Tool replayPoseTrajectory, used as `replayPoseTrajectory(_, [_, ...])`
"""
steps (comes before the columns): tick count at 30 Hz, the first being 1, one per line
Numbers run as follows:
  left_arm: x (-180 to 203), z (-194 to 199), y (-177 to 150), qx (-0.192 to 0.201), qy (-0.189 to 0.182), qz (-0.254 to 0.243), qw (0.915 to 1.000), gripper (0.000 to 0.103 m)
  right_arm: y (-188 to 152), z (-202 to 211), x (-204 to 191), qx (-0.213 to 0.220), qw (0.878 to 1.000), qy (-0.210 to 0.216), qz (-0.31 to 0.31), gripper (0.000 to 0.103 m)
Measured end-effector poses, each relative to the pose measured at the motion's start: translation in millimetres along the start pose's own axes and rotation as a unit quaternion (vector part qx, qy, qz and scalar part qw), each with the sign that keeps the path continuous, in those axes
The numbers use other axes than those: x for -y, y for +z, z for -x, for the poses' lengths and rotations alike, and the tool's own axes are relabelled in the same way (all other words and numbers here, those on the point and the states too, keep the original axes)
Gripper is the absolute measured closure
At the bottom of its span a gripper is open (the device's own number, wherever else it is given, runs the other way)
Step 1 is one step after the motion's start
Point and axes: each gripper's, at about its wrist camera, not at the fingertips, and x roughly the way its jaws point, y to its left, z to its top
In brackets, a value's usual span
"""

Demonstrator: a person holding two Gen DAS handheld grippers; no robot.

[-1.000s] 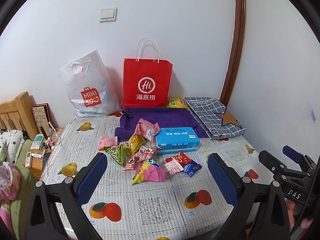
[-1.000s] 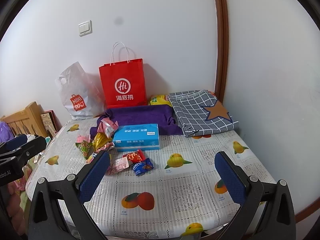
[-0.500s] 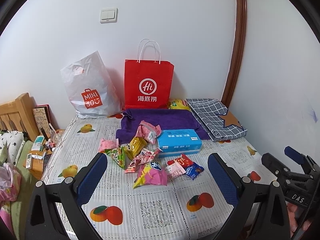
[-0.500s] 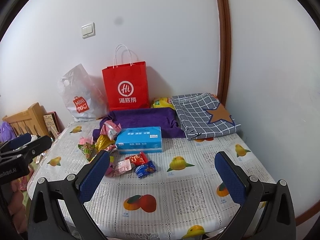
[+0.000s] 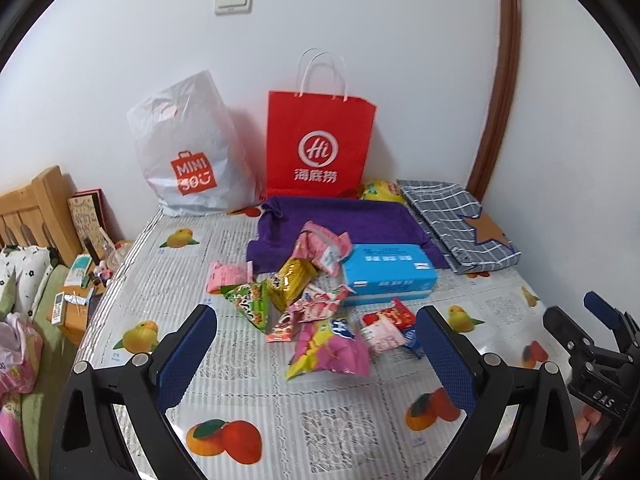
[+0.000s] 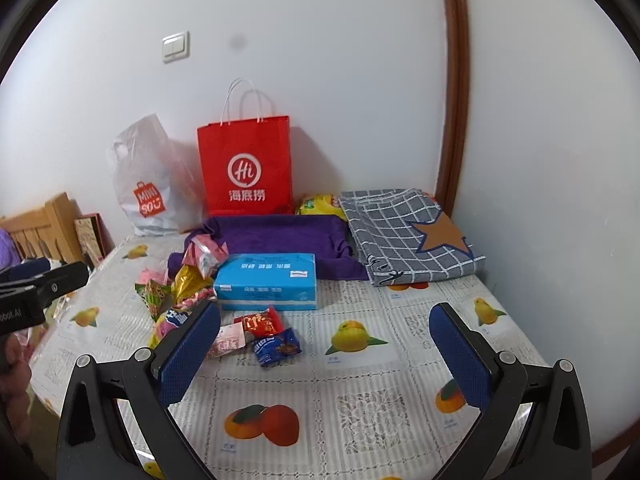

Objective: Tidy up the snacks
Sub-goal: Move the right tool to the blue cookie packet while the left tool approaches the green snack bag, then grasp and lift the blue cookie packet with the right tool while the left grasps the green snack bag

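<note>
You are holding both the left gripper (image 5: 316, 344) and the right gripper (image 6: 325, 340) wide open and empty. The snack packets (image 5: 304, 304) are lying at twelve o'clock; approach low, pinching one packet edge.

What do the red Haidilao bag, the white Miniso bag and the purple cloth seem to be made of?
Red Haidilao bag: apparently matte paper; it stands stiff with sharp creases and thin white cord handles. White Miniso bag: thin plastic film, semi-glossy and crumpled, with a die-cut handle hole. Purple cloth: looks like soft, matte towel or fleece fabric, folded; the weave is too small to tell.
</note>
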Motion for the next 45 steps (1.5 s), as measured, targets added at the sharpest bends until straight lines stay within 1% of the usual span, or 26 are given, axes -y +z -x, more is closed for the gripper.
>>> replayPoseTrajectory(2, [-5, -9, 0, -0.005, 0.001, 0.001, 1.0000, 0.005, -1, -11, -1, -0.014, 1.000, 0.014, 0.001, 0.001])
replayPoseTrajectory(5, [-16, -28, -1, -0.023, 0.002, 0.014, 0.9996, 0.005, -5, -31, -5, -0.028, 0.999, 0.016, 0.010, 0.002])
replayPoseTrajectory(8, [-28, -49, -5, -0.042, -0.005, 0.031, 0.9986, 0.006, -13, -59, -7, -0.060, 0.997, 0.038, 0.010, 0.005])
replayPoseTrajectory(9, [-32, -55, -7, -0.047, -0.003, 0.034, 0.9983, 0.006, -15, -66, -7, -0.068, 0.997, 0.042, 0.007, 0.009])
replayPoseTrajectory(10, [-36, -64, -9, -0.056, 0.001, 0.039, 0.9977, 0.006, -18, -75, -8, -0.076, 0.996, 0.045, 0.007, 0.011])
replayPoseTrajectory(14, [-52, -84, -14, -0.074, 0.008, 0.055, 0.9957, 0.007, -29, -107, -12, -0.096, 0.994, 0.040, 0.012, 0.012])
replayPoseTrajectory(16, [-59, -93, -14, -0.084, 0.011, 0.060, 0.9946, 0.007, -33, -121, -16, -0.109, 0.993, 0.051, 0.015, 0.018])
replayPoseTrajectory(20, [-72, -108, -15, -0.098, 0.024, 0.067, 0.9927, 0.007, -41, -150, -27, -0.139, 0.987, 0.070, 0.031, 0.018])
replayPoseTrajectory(27, [-88, -127, -15, -0.113, 0.029, 0.079, 0.9901, 0.007, -59, -190, -31, -0.188, 0.978, 0.067, 0.059, 0.018])
replayPoseTrajectory(30, [-92, -133, -16, -0.117, 0.027, 0.084, 0.9892, 0.007, -65, -201, -32, -0.201, 0.974, 0.074, 0.069, 0.018])
replayPoseTrajectory(33, [-95, -139, -16, -0.124, 0.030, 0.085, 0.9882, 0.007, -64, -204, -31, -0.201, 0.974, 0.081, 0.061, 0.018])
replayPoseTrajectory(35, [-98, -144, -16, -0.128, 0.032, 0.085, 0.9875, 0.007, -63, -207, -30, -0.199, 0.975, 0.079, 0.060, 0.026])
replayPoseTrajectory(37, [-100, -151, -15, -0.134, 0.034, 0.088, 0.9865, 0.007, -61, -207, -30, -0.193, 0.976, 0.080, 0.062, 0.044])
replayPoseTrajectory(40, [-101, -160, -13, -0.139, 0.028, 0.093, 0.9856, 0.007, -61, -207, -29, -0.192, 0.976, 0.083, 0.064, 0.048])
replayPoseTrajectory(45, [-93, -181, -10, -0.150, 0.029, 0.080, 0.9849, 0.007, -60, -202, -22, -0.189, 0.977, 0.075, 0.065, 0.050])
